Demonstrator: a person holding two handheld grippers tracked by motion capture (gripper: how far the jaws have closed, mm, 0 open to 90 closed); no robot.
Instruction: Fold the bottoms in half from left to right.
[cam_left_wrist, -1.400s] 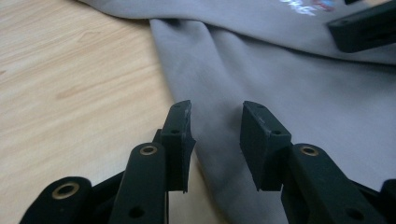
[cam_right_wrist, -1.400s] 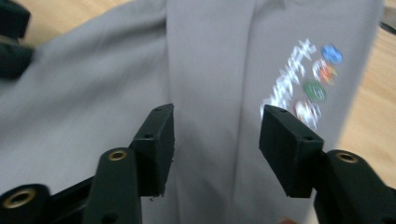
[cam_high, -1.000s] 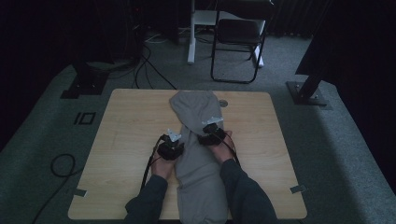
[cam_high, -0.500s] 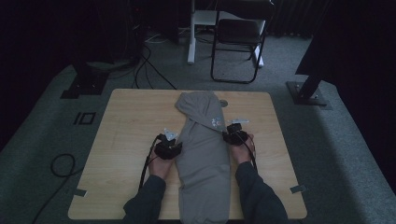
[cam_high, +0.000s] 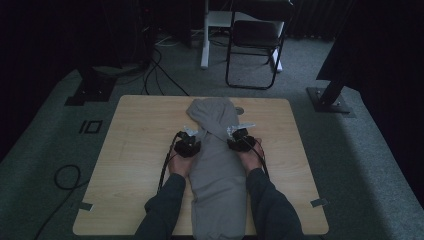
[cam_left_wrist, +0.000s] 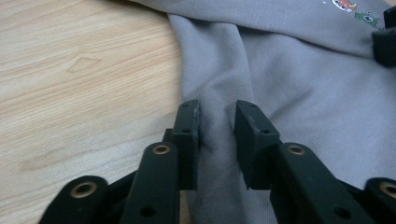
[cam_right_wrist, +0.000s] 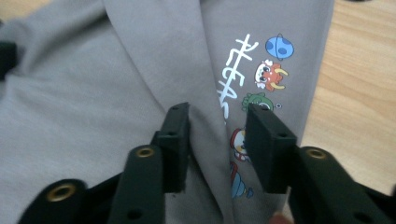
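A grey garment (cam_high: 215, 170) lies folded in a long strip down the middle of the wooden table (cam_high: 135, 150). My left gripper (cam_high: 191, 132) sits at its left edge. In the left gripper view the jaws (cam_left_wrist: 217, 109) have just been closing and pinch a raised fold of the grey cloth (cam_left_wrist: 303, 84). My right gripper (cam_high: 236, 132) rests on the garment's right edge. In the right gripper view its jaws (cam_right_wrist: 217, 112) have just been opening and stand apart over a fold line of the garment (cam_right_wrist: 93, 93), beside printed cartoon figures (cam_right_wrist: 266, 74).
Bare tabletop lies to both sides of the garment. Behind the table stand a folding chair (cam_high: 255, 35) and a white post. Cables (cam_high: 65, 175) run over the carpet at the left, and a stand's base plate (cam_high: 330, 100) sits at the right.
The right gripper swung out past the garment's right edge, then came back inward onto it. The left gripper shifted slightly forward and toward the garment. The garment's upper part looks narrower.
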